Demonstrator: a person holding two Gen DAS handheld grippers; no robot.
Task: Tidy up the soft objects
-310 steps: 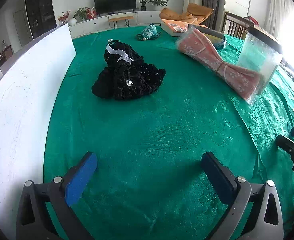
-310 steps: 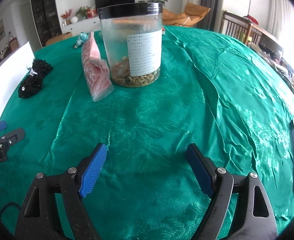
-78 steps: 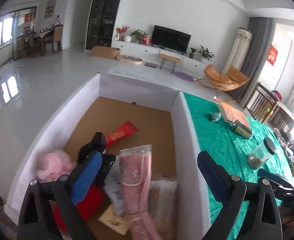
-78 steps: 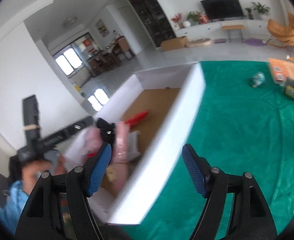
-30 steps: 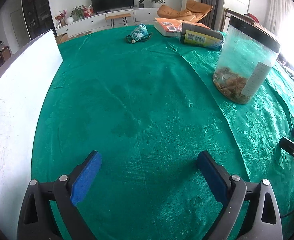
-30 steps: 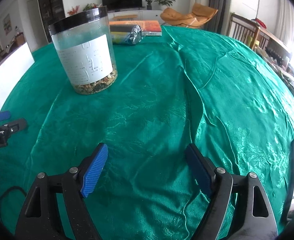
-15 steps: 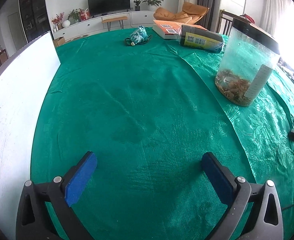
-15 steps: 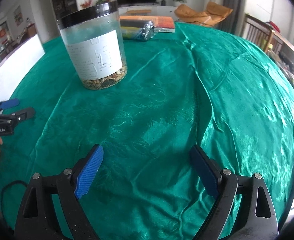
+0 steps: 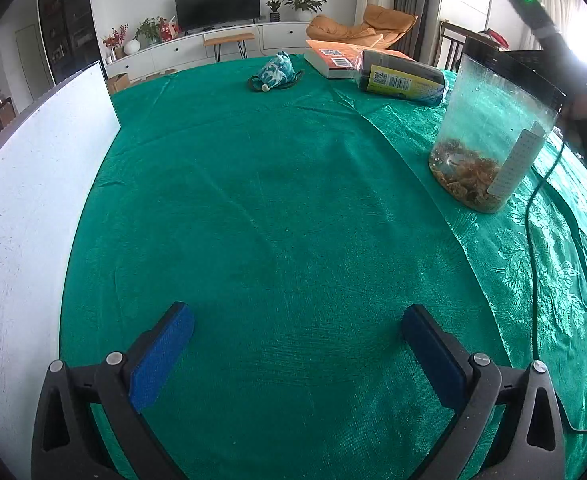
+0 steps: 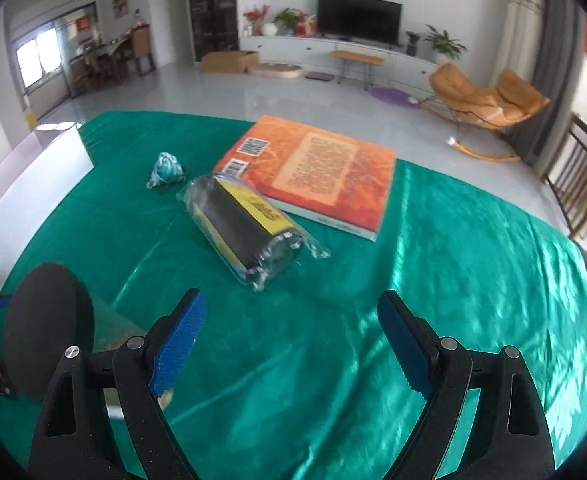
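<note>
A small teal fabric pouch (image 9: 275,74) lies at the far side of the green tablecloth; it also shows in the right wrist view (image 10: 166,171). A plastic-wrapped dark roll with a yellow label (image 10: 247,226) lies ahead of my right gripper (image 10: 289,340), which is open, empty and raised above the table. The roll also shows in the left wrist view (image 9: 401,80). My left gripper (image 9: 293,350) is open and empty, low over bare cloth.
A clear jar with a black lid (image 9: 493,128) stands at the right; its lid (image 10: 49,320) is just left of my right gripper. An orange book (image 10: 317,172) lies behind the roll. The white box wall (image 9: 33,184) runs along the left edge.
My right gripper has risen and moved forward past the jar, now looking at the roll and book. The left gripper has barely moved.
</note>
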